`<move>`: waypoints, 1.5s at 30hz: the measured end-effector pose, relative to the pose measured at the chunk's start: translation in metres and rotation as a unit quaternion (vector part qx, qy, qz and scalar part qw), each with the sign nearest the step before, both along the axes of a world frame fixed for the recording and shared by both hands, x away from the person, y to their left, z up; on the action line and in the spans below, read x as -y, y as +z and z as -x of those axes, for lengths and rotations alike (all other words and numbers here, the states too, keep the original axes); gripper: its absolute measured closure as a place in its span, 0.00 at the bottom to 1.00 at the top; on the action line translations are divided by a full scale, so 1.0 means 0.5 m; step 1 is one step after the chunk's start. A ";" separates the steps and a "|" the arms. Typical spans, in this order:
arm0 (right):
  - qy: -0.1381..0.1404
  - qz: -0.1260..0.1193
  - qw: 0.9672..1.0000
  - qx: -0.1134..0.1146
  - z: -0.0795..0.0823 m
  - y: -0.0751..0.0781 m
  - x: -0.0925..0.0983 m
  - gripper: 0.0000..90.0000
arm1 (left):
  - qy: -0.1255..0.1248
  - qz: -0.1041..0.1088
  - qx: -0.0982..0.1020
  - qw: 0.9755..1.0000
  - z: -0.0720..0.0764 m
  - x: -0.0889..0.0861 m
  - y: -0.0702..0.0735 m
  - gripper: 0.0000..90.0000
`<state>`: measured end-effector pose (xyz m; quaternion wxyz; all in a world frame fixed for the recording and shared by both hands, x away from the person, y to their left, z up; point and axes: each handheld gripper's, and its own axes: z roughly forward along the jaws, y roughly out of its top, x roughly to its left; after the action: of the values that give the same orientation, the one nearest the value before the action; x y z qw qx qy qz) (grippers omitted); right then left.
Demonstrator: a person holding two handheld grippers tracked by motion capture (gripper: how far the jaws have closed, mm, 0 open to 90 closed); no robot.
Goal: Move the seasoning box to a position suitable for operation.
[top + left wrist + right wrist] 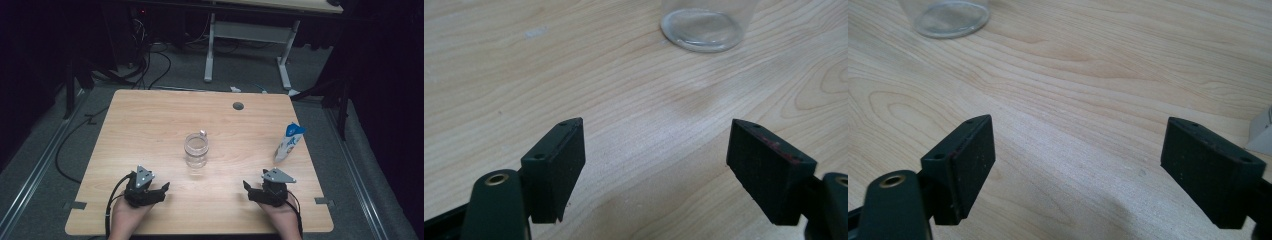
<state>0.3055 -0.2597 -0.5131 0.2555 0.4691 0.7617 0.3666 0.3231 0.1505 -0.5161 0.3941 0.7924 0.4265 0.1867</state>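
The left gripper [159, 192] rests on the pale wooden tabletop [150, 125] near its near edge toward the left corner, its black jaws spread wide with only bare wood between them. The right gripper [251, 191] lies near the same edge toward the right corner, jaws likewise released and holding nothing. Between and beyond the two, at the middle of the tabletop, stands the clear, round glass jar [195, 150], upright and well apart from both. A blue-and-white carton [289, 142] stands tilted near the right edge, beyond the right gripper.
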 end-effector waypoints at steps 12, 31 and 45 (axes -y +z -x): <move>0.010 -0.028 0.999 -0.013 -0.001 -0.003 -0.002 0.27 | 0.008 0.039 0.012 0.999 0.010 -0.026 0.003 0.37; -0.002 -0.054 0.998 -0.027 -0.002 -0.011 0.016 0.40 | -0.003 0.075 0.013 0.997 -0.002 -0.022 0.006 0.48; 0.025 -0.050 0.998 -0.022 0.006 -0.012 0.014 0.45 | -0.004 0.087 0.041 0.995 -0.013 0.019 0.032 0.63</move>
<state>0.3028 -0.2666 -0.5192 0.2057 0.4699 0.7594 0.4002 0.3297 0.1409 -0.5001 0.4795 0.7484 0.4214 0.1799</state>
